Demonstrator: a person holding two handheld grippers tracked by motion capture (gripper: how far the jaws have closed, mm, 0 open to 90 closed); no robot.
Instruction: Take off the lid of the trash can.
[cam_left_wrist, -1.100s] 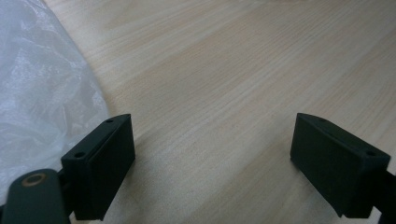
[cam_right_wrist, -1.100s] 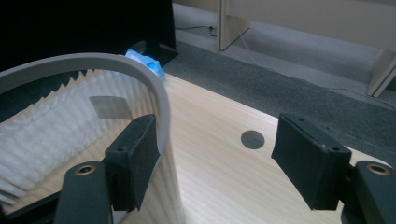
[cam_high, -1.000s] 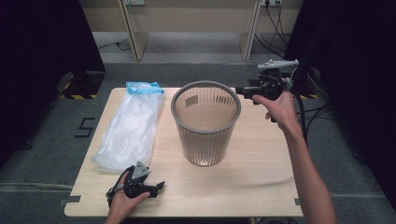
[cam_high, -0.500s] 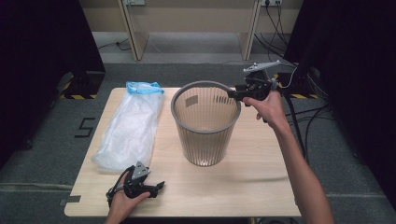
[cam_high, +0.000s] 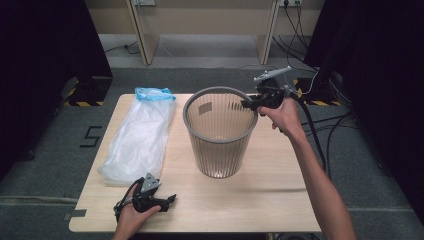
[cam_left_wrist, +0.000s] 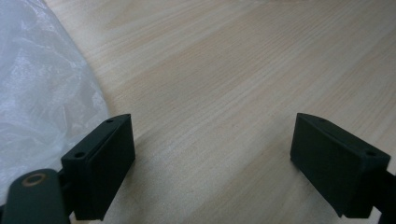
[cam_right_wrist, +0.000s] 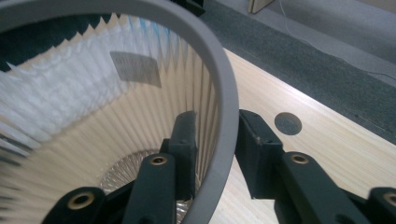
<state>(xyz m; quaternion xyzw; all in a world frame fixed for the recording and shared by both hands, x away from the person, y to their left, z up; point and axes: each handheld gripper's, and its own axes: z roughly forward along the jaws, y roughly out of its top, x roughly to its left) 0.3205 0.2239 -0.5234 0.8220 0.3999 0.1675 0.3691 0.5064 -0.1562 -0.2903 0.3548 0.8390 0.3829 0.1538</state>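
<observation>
Straddling the rim of the waste bin (cam_high: 220, 135), the right gripper (cam_high: 248, 105) has one jaw inside the ribbed wall and the other outside, as the right gripper view shows plainly; the jaws have just been closing, with the rim (cam_right_wrist: 219, 84) between them. A narrow gap seems to remain on the outer side, so I judge the pads not yet pressing, though contact is close.

The bin looks like thin translucent plastic: light, fairly stiff at the thick grey rim, springy lower down on the pleated wall. That rim is the sensible hold, since it resists squeezing; being empty and tall, the bin could tip or swing when lifted from one side.

It stands upright near the middle of the table (cam_high: 280, 205), slightly toward the far edge, with the gripper at its far-right rim. A clear plastic bag (cam_high: 142, 135) lies flat along the left edge, apart from the bin.

The left gripper (cam_high: 167, 200) rests near the near-left corner, jaws spread wide over bare wood, holding nothing, just beside the bag's near end (cam_left_wrist: 42, 93).
</observation>
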